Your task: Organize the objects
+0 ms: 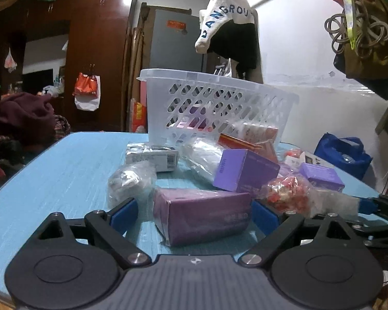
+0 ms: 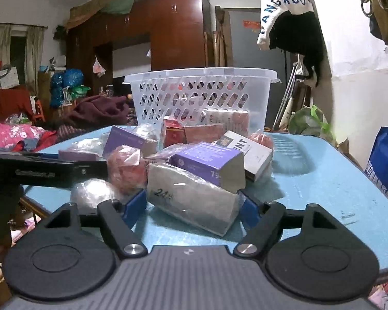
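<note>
Left wrist view: left tongs [image 1: 195,210] straddle a purple box [image 1: 201,215], unclenched; right tongs [image 2: 194,202] look clamped on the bagged grey box [image 2: 191,196]. Probably grab stage, basket [image 1: 219,103] next.

We see a white perforated plastic basket [image 1: 214,100] at the back of the light blue table [image 1: 64,170], with small boxes inside. Before it lies a heap of boxes and wrapped packets. Nearest in the left wrist view, a purple cardboard box [image 1: 201,217] lies between 2 blue-padded fingers [image 1: 124,214]; a plastic-wrapped grey box [image 2: 191,199] sits likewise in the right wrist view.
</note>
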A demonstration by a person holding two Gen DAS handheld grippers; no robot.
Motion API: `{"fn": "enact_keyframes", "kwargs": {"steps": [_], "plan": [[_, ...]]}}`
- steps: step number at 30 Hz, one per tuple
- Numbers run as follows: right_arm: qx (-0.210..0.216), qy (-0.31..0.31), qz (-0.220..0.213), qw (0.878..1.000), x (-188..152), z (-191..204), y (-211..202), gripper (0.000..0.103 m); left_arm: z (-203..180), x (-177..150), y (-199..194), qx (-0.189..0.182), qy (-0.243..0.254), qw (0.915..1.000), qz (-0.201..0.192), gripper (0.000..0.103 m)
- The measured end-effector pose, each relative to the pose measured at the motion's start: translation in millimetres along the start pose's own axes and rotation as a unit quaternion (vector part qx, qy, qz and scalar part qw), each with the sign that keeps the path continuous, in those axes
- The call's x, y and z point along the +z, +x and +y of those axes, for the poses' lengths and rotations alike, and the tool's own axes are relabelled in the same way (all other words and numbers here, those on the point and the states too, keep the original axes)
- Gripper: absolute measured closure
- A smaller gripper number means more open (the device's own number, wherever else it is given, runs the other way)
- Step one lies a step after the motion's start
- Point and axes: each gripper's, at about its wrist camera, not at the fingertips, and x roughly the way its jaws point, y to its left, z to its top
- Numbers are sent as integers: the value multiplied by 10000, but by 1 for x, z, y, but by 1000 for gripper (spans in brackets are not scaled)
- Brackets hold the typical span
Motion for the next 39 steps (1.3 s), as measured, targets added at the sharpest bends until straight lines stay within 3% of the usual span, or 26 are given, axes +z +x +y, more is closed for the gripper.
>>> {"fn": "enact_keyframes", "kwargs": {"steps": [1,2,22,35,39], "plan": [[-29,8,-13,10000,0,-2,-3,25,-1,0,0,5,28,10000,-35,13],[-70,3,-35,10000,0,-3,-5,25,0,-2,-2,-63,36,9999,-71,23],[-500,231,-356,9978,15,-46,-36,25,23,13,-45,-362,-194,9950,-912,23],[-424,68,-614,9972,24,-45,-33,25,35,29,-46,-466,-380,9924,-1077,23],[-269,58,-848,9960,42,-46,-31,25,40,41,-38,-706,-446,9911,-1036,23]]}}
